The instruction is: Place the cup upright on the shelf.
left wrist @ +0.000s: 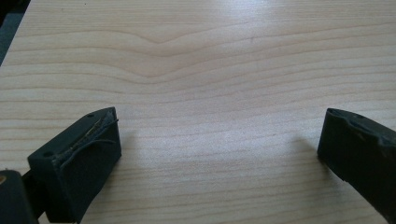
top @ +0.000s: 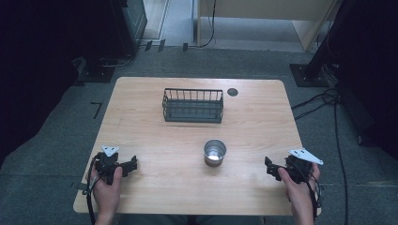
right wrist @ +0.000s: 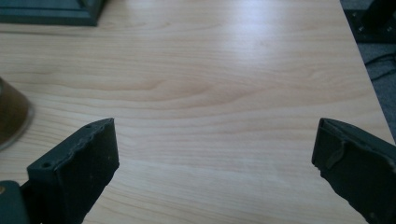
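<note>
A shiny metal cup (top: 215, 152) stands upright near the middle of the wooden table (top: 155, 140), and its side also edges in at the left of the right gripper view (right wrist: 11, 116). Behind it sits a dark wire basket (top: 193, 105), whose base corner (right wrist: 51, 11) shows at the top left of the right gripper view. My left gripper (top: 132, 164) rests low at the front left, jaws wide apart over bare wood (left wrist: 219, 130). My right gripper (top: 268, 165) sits at the front right, open too, with nothing between its jaws (right wrist: 215, 144).
A small dark round disc (top: 233, 92) lies on the table to the right of the basket. Grey carpet surrounds the table, with cables (top: 324, 101) and a stand base (top: 307, 75) on the floor to the right.
</note>
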A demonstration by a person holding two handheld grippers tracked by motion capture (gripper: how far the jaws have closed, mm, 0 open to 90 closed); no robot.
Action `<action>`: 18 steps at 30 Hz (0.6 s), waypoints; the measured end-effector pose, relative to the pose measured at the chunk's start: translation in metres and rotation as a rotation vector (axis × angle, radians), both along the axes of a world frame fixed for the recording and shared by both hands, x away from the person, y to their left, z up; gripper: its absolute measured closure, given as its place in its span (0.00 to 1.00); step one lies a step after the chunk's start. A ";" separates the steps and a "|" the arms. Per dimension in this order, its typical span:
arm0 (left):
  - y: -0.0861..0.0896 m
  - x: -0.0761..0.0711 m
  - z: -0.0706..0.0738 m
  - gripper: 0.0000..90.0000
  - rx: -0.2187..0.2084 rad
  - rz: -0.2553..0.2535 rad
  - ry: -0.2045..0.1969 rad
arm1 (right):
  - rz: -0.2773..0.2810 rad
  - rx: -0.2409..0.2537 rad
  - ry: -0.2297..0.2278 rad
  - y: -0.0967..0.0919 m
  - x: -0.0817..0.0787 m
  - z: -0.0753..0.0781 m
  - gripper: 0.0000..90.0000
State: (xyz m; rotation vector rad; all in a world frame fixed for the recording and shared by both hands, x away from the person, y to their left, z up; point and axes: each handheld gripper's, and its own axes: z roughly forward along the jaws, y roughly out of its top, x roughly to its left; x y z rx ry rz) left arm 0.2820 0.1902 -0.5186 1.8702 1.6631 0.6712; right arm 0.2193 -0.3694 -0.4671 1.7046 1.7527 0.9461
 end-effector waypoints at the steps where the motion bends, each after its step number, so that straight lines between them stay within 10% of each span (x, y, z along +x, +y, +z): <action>1: 0.000 0.000 0.000 0.00 0.000 0.000 0.000 | 0.017 0.000 -0.005 0.007 0.001 0.007 0.00; 18: 0.000 0.000 0.000 0.00 0.000 0.000 0.000 | 0.115 0.013 -0.047 0.052 0.018 0.031 0.00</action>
